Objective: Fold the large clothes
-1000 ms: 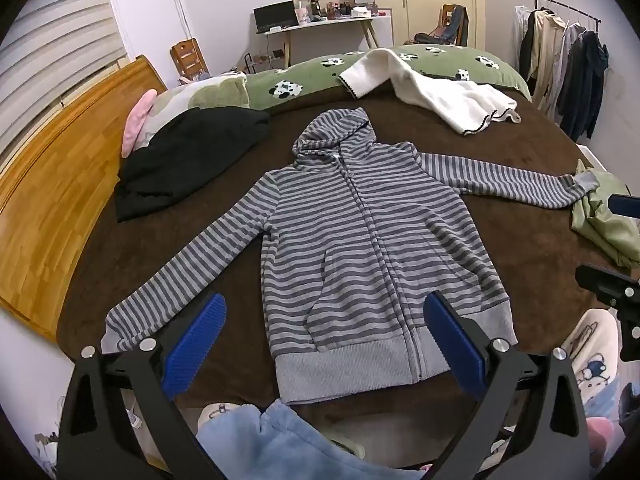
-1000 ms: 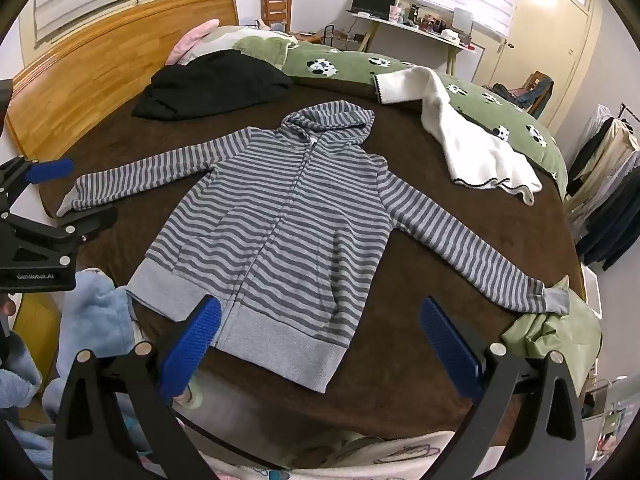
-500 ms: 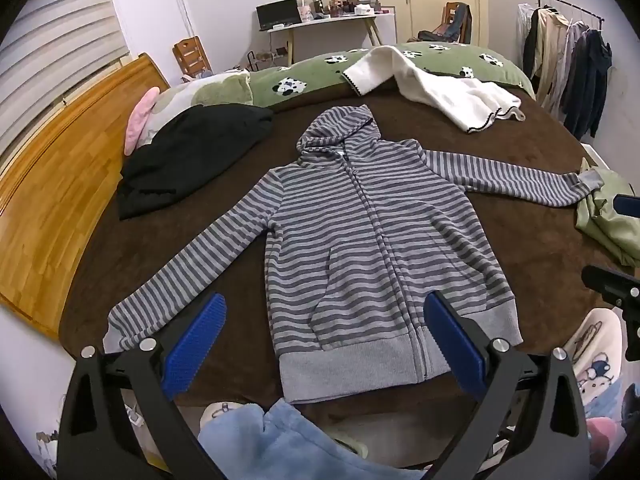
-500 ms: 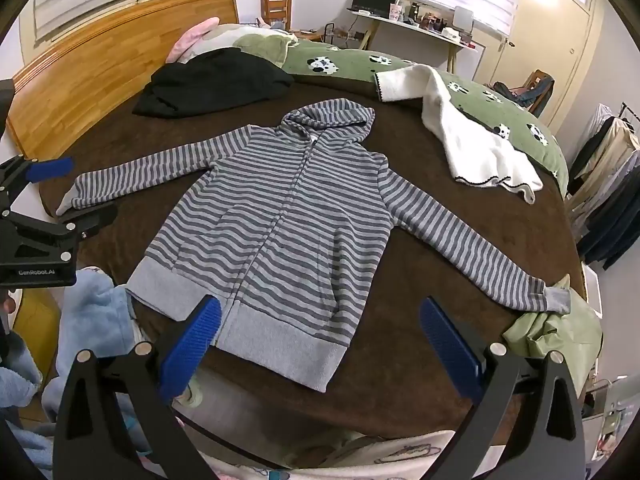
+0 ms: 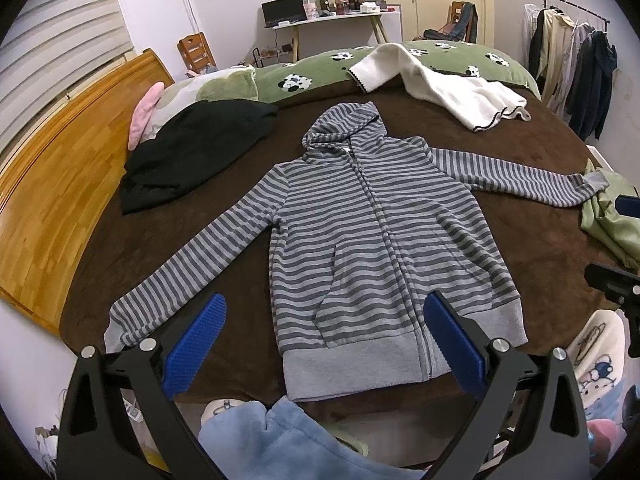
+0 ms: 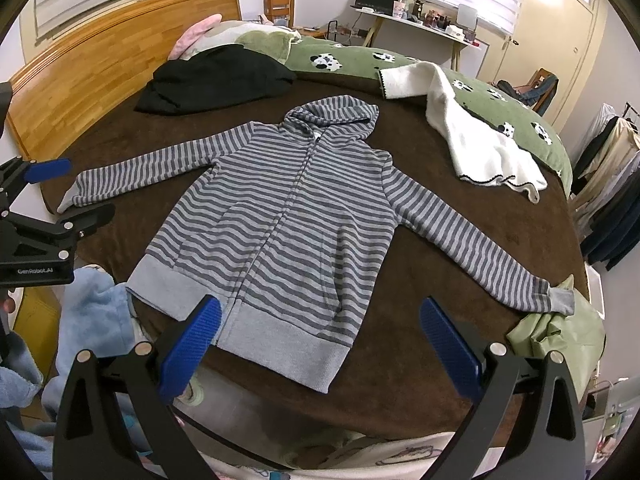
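Striped hoodie flat on brown bedspread, hem at near edge, both grippers released, empty.

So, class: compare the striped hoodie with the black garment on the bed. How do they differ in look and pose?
The striped hoodie is grey-striped; the black garment is plain black. The hoodie lies flat, zipped, sleeves spread; the black garment sits in a bunched heap. The hoodie is mid-bed; the black garment is nearer the headboard. Both rest on the brown cover, untouched.

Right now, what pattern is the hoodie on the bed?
The hoodie has light and dark grey stripes and a plain grey hem, clearest in the left wrist view.
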A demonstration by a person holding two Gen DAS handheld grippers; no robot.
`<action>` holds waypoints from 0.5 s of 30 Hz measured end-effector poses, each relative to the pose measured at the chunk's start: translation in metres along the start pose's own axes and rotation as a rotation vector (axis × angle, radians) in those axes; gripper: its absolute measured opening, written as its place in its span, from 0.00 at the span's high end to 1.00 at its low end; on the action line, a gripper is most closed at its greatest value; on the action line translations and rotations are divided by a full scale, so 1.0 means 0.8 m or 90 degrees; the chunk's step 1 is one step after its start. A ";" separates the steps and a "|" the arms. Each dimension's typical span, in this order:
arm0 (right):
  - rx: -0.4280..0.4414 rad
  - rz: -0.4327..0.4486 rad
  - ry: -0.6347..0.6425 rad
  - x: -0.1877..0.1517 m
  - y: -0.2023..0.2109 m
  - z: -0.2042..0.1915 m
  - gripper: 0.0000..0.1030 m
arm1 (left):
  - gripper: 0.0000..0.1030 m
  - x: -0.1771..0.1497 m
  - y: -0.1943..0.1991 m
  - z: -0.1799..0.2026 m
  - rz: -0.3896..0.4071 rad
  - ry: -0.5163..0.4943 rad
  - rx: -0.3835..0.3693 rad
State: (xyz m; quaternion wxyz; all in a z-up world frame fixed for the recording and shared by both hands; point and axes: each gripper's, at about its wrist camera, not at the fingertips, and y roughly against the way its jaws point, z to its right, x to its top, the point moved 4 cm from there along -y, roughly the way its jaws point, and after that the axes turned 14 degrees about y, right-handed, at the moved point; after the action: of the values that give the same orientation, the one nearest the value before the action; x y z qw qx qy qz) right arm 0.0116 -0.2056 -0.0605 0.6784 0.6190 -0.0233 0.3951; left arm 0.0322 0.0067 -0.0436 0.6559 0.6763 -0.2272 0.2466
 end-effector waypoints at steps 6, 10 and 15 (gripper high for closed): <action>0.000 0.001 -0.001 0.000 -0.001 0.001 0.04 | 0.06 0.001 -0.001 -0.004 0.002 0.005 0.004; -0.001 0.000 0.000 0.002 -0.004 0.002 0.04 | 0.06 0.001 -0.001 -0.006 0.002 0.003 0.004; -0.002 -0.001 0.003 0.001 -0.003 0.001 0.04 | 0.06 0.001 0.000 -0.006 0.003 0.004 0.004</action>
State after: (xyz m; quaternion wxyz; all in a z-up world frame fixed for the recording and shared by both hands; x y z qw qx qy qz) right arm 0.0137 -0.2059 -0.0620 0.6798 0.6170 -0.0220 0.3958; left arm 0.0330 0.0113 -0.0432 0.6542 0.6769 -0.2256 0.2509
